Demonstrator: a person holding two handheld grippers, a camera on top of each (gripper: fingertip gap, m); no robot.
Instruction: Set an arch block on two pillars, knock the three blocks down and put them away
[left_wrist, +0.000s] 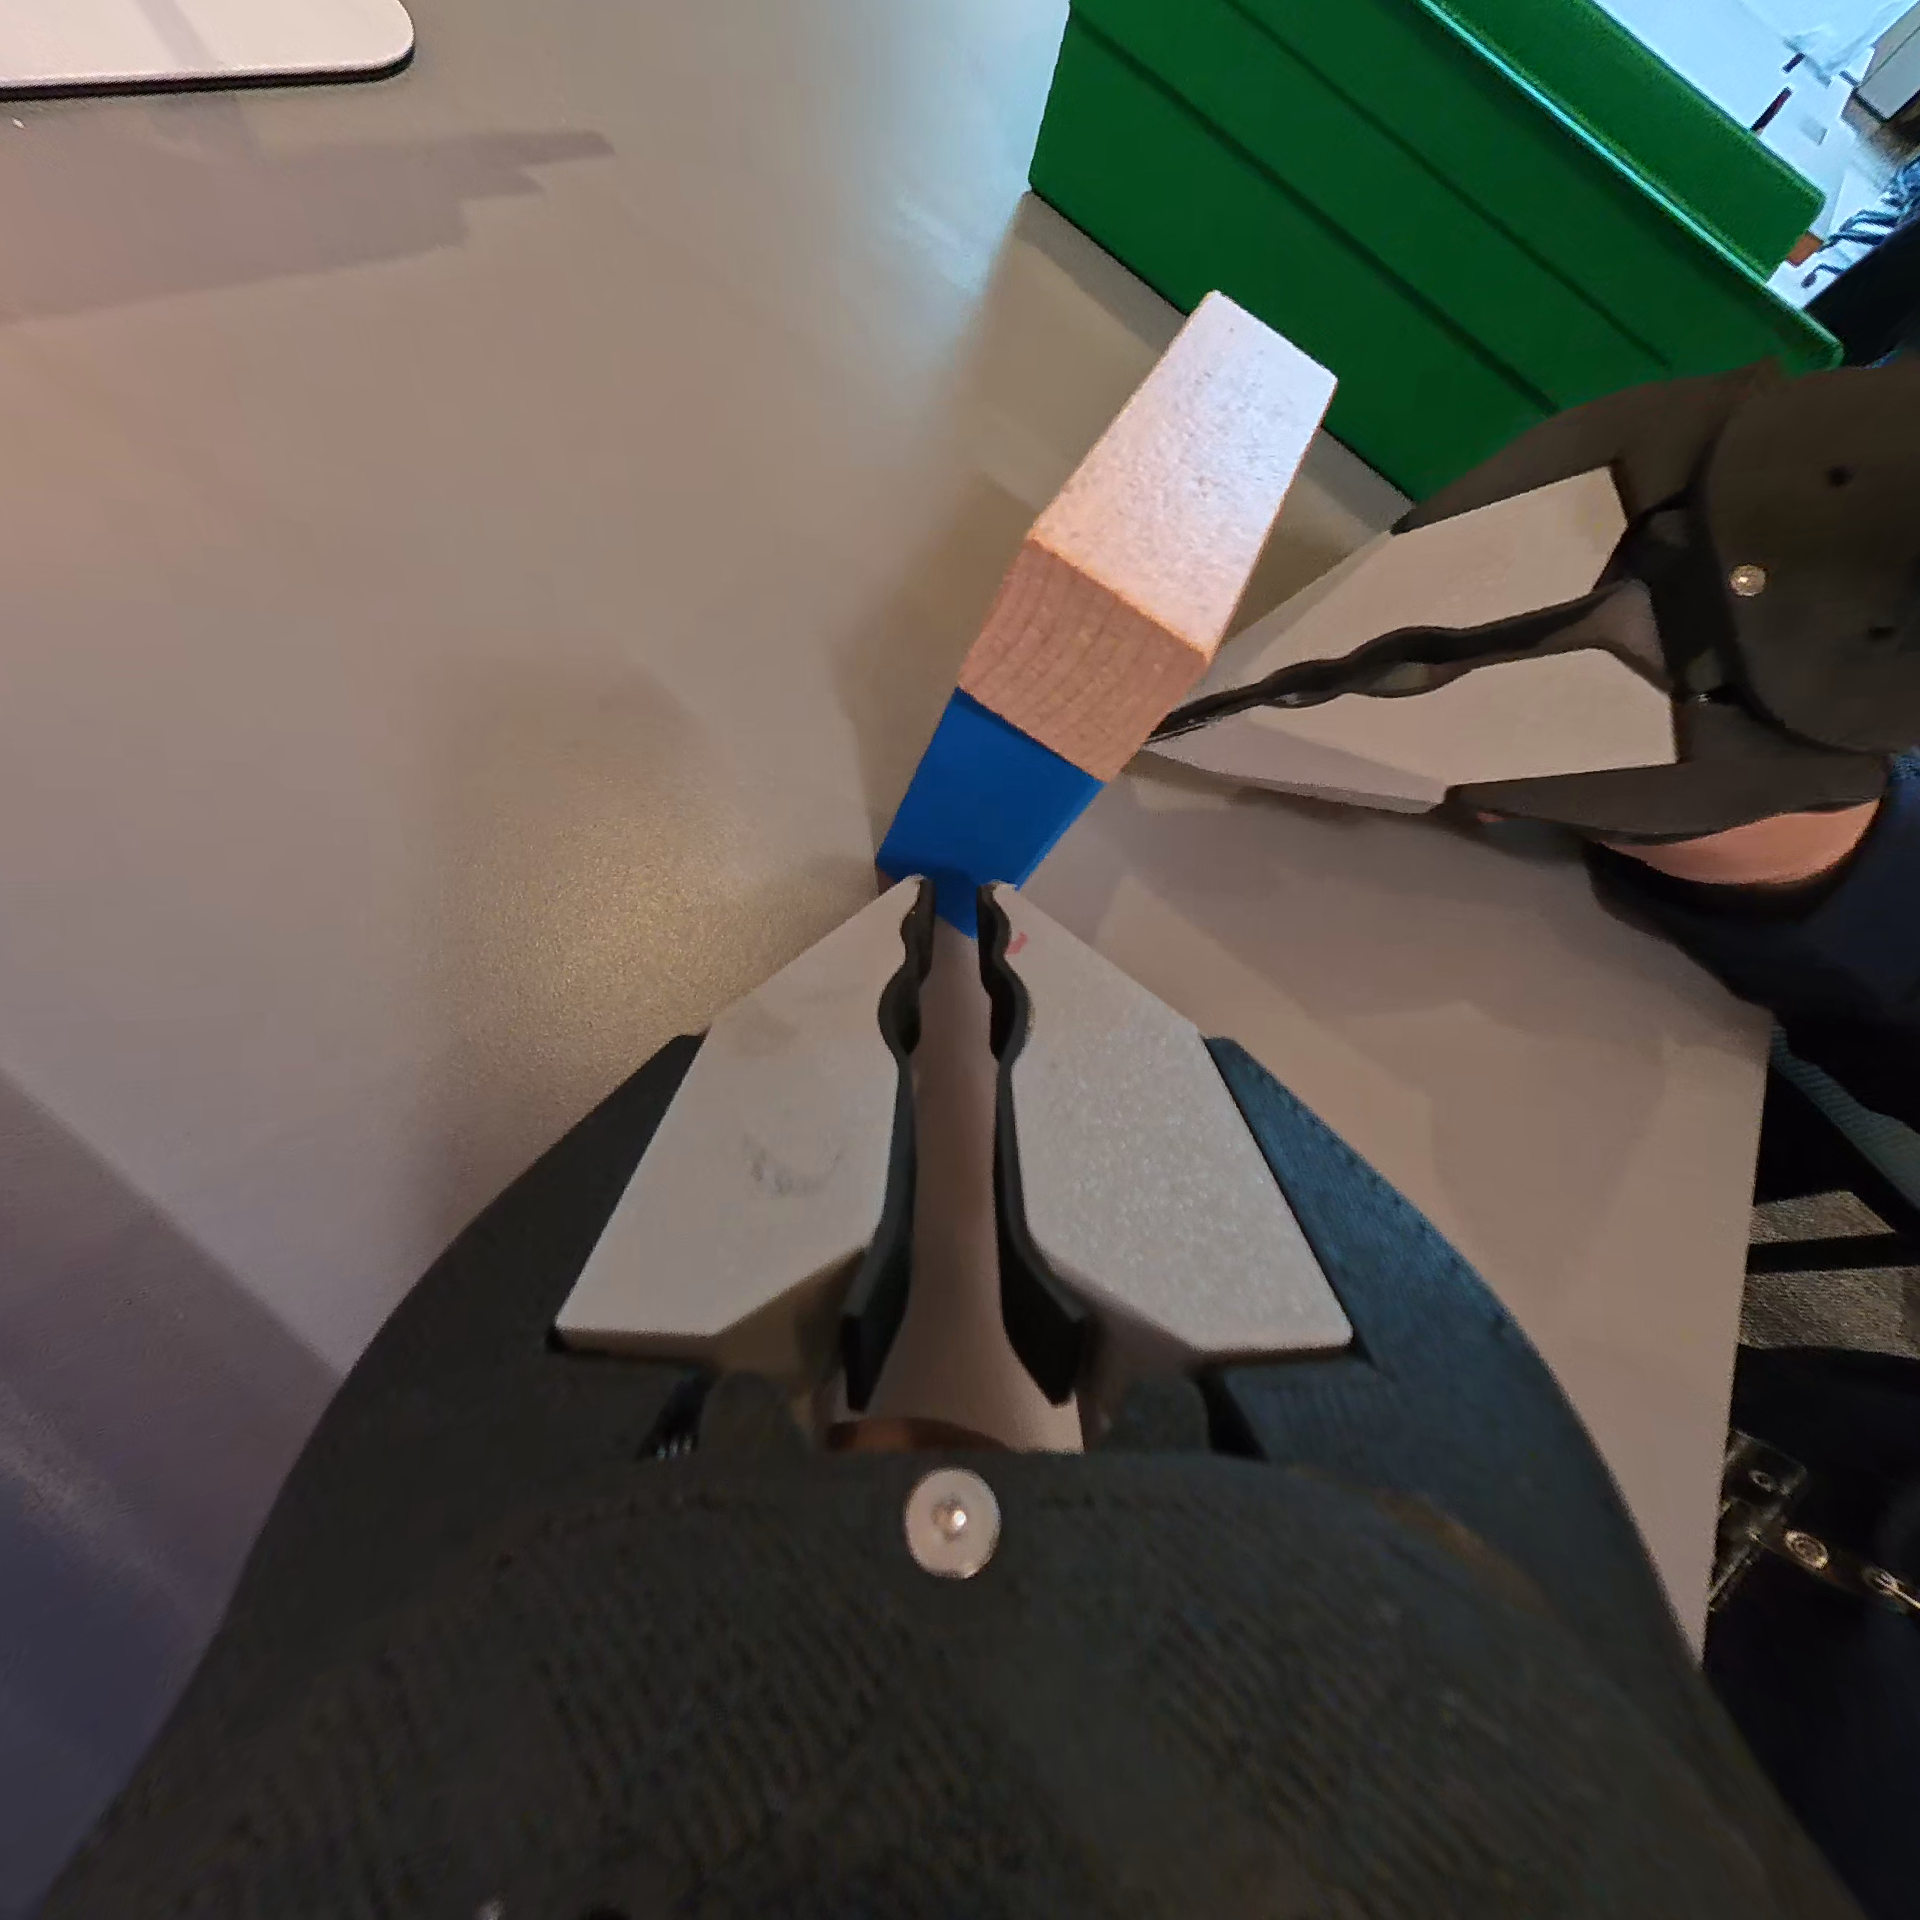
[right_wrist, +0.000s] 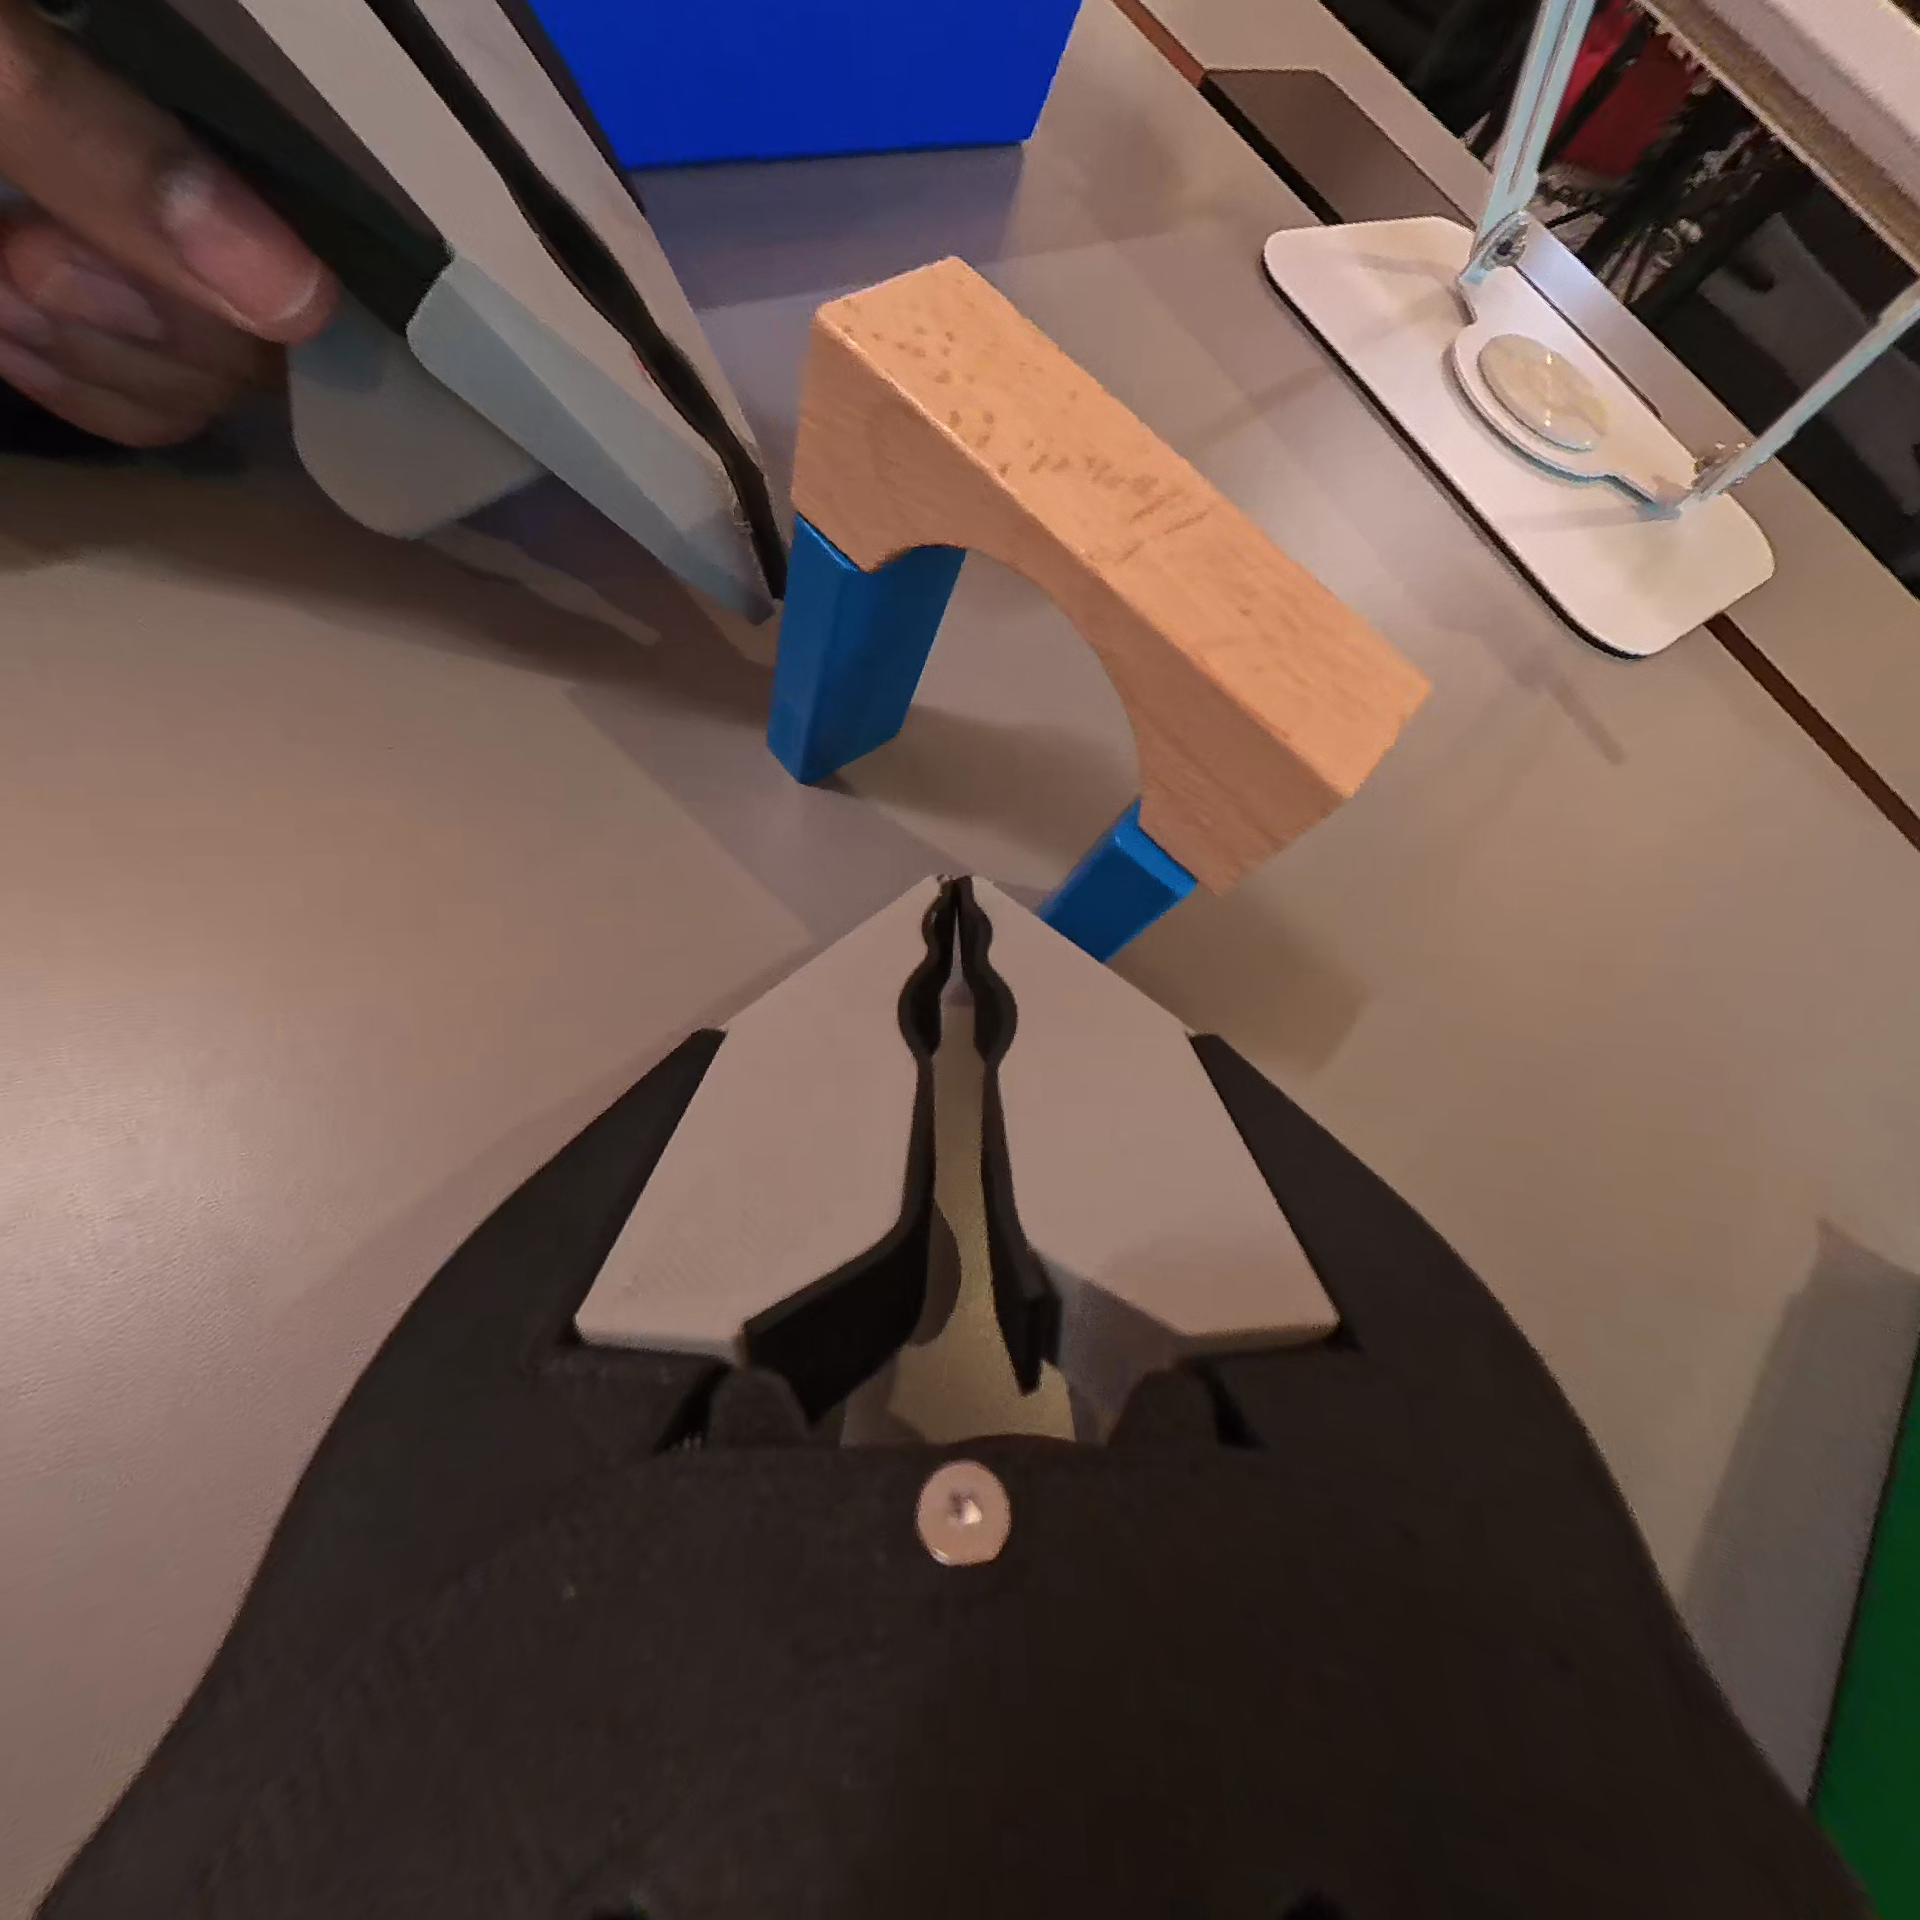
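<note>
The wooden arch block (right_wrist: 1091, 540) is resting on two blue pillars (right_wrist: 857, 649) near the table (right_wrist: 312, 935) edge; right tongs (right_wrist: 957, 883) are sitting closed on nothing, left tongs (left_wrist: 953, 883) are standing slightly parted by a pillar

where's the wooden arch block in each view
Left wrist view: arch block seen end-on, right of centre, above the left gripper.
Right wrist view: arch block at centre, side-on, opening visible.
Shared landmark: the blue pillar beneath its end.

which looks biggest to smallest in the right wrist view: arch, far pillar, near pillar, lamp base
1. arch
2. lamp base, looks close to the arch; it sits farther off, so true size is unsure
3. far pillar
4. near pillar, partly hidden by the right gripper, so its rank is unsure
</note>
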